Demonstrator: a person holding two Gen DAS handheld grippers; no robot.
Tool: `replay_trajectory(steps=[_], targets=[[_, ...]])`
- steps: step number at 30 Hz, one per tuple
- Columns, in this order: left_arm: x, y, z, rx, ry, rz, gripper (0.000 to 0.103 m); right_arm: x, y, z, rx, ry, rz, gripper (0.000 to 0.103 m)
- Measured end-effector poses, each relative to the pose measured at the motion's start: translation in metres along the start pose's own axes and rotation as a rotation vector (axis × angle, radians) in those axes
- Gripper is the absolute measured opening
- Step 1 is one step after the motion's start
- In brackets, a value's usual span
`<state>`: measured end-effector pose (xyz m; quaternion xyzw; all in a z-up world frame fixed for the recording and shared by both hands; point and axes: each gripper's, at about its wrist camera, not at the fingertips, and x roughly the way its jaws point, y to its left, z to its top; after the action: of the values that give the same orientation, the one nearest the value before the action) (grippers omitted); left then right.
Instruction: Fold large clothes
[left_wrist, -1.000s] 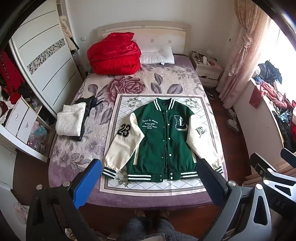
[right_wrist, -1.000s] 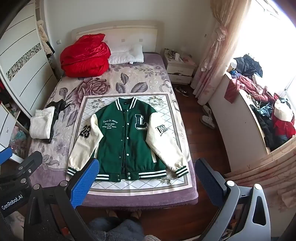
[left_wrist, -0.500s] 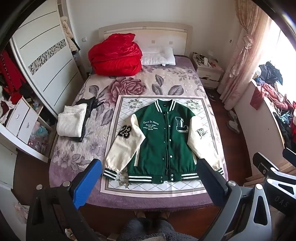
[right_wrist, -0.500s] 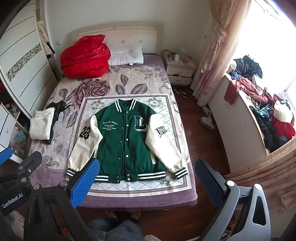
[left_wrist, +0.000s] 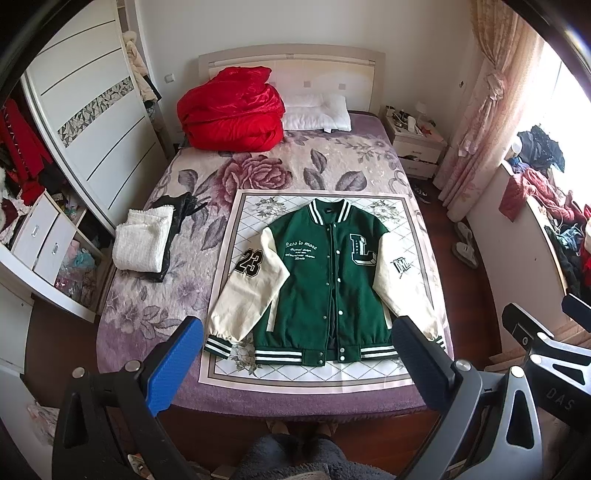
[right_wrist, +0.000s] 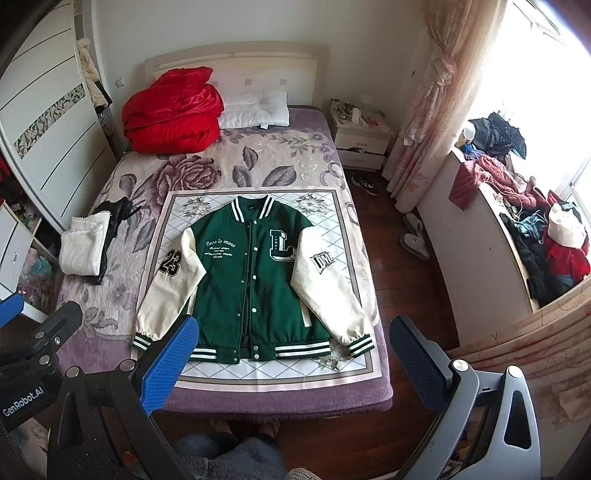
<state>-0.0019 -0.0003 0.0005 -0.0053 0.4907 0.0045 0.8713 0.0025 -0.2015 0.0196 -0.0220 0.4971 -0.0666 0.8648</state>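
Observation:
A green varsity jacket (left_wrist: 325, 280) with cream sleeves lies flat, face up and buttoned, on a quilted mat (left_wrist: 258, 206) on the bed; it also shows in the right wrist view (right_wrist: 255, 280). Its sleeves angle down and outward, collar toward the headboard. My left gripper (left_wrist: 295, 365) is open and empty, held high above the foot of the bed, well short of the jacket's hem. My right gripper (right_wrist: 291, 365) is open and empty, also above the foot of the bed.
A red duvet (left_wrist: 232, 110) and a white pillow (left_wrist: 317, 114) lie at the head of the bed. A folded white knit on black cloth (left_wrist: 142, 243) lies at the bed's left side. A wardrobe (left_wrist: 92, 122) stands left, a nightstand (left_wrist: 417, 147) and a cluttered counter (right_wrist: 524, 236) right.
Both grippers have drifted slightly, so the jacket sits a little lower in the views. The jacket has not moved and both grippers stay open.

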Motion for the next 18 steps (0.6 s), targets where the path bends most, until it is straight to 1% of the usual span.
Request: replay_trajectory(steps=[18], targets=[[-0.0007, -0.0012, 0.0028, -0.001, -0.003, -0.003, 0.103, -0.0010, 0.0027, 0.0047, -0.003, -0.008, -0.003, 0.103]])
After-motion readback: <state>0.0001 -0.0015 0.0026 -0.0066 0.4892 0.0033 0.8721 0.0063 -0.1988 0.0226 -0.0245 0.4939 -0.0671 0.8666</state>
